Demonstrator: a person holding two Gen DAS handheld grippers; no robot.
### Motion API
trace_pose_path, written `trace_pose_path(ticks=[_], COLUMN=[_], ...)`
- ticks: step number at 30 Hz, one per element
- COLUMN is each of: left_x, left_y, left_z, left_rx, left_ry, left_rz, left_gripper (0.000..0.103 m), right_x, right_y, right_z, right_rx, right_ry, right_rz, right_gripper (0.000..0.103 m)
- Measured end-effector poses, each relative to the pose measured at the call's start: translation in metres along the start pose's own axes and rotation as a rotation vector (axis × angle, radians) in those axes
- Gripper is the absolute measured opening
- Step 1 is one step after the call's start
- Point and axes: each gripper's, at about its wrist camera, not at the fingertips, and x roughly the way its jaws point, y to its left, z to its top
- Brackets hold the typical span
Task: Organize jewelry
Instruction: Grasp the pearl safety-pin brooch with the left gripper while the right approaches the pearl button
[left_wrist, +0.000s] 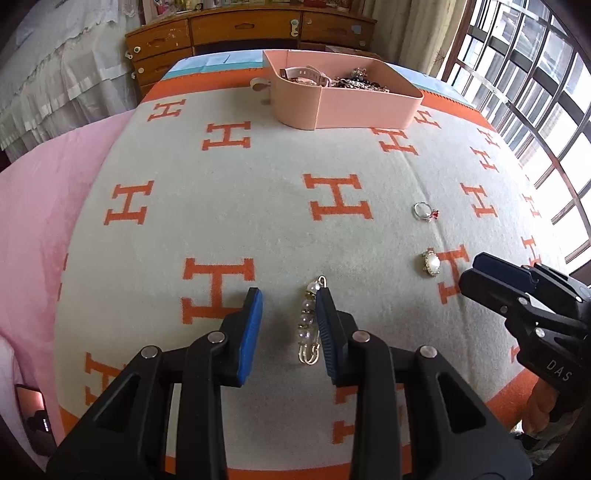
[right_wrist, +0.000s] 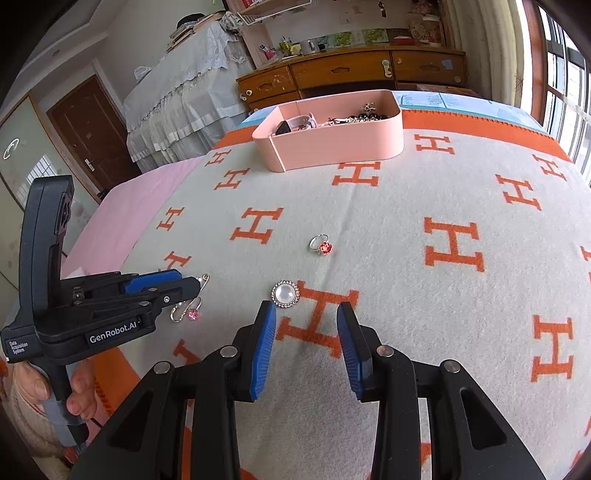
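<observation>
**Left fingers straddle the pearl pin; squeeze low and square**

The left gripper (left_wrist: 289, 325) hangs low over the blanket (left_wrist: 192, 206) on the bed, at the bottom centre of its own view. Its fingers (left_wrist: 251, 332) stand apart, with the pearl pin (left_wrist: 309, 325) lying lengthwise between them, hard against the right-hand pad and clear of the left one, so nothing is gripped yet. I reckon the fingers should close across the middle pearls, since the thin gold wire could slip or dig into the weave.

The right gripper (right_wrist: 306, 347), bottom centre of its view, is released and empty, with the round pearl brooch (right_wrist: 285, 293) just above its left finger. The red-stone ring (right_wrist: 320, 245) lies further up. A small pink-stone piece (right_wrist: 186, 312) sits at the left, beside the other tool. The pink box (right_wrist: 332, 147), upper centre, already holds jewelry.
</observation>
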Motion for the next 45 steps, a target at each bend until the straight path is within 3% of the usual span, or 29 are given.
trace_pose_path(ticks=[13, 21, 36, 40, 44, 45], left_x=[-0.004, -0.007, -0.006, -0.005, -0.006, -0.006], left_y=[0.024, 0.031, 0.003, 0.003, 0.009, 0.012], left_z=[-0.007, -0.01, -0.01, -0.009, -0.01, -0.01], left_rx=[-0.073, -0.132, 0.016, 0.015, -0.024, -0.042], left_ry=[0.011, 0.035, 0.01, 0.008, -0.014, -0.018], left_rz=[0.002, -0.095, -0.004, -0.004, -0.038, -0.054], left_gripper=[0.027, 0.027, 0.027, 0.027, 0.011, 0.011], right_x=[0.004, 0.008, 0.014, 0.018, 0.022, 0.023], right_y=[0.0, 0.004, 0.014, 0.018, 0.025, 0.027], right_z=[0.0, -0.001, -0.001, 0.001, 0.003, 0.004], right_rx=[-0.015, -0.045, -0.105, -0.13, -0.168, -0.177], right_ry=[-0.004, 0.002, 0.001, 0.003, 0.004, 0.005], right_rz=[-0.006, -0.02, -0.037, -0.041, -0.051, -0.056], right_gripper=[0.035, 0.035, 0.035, 0.036, 0.041, 0.042])
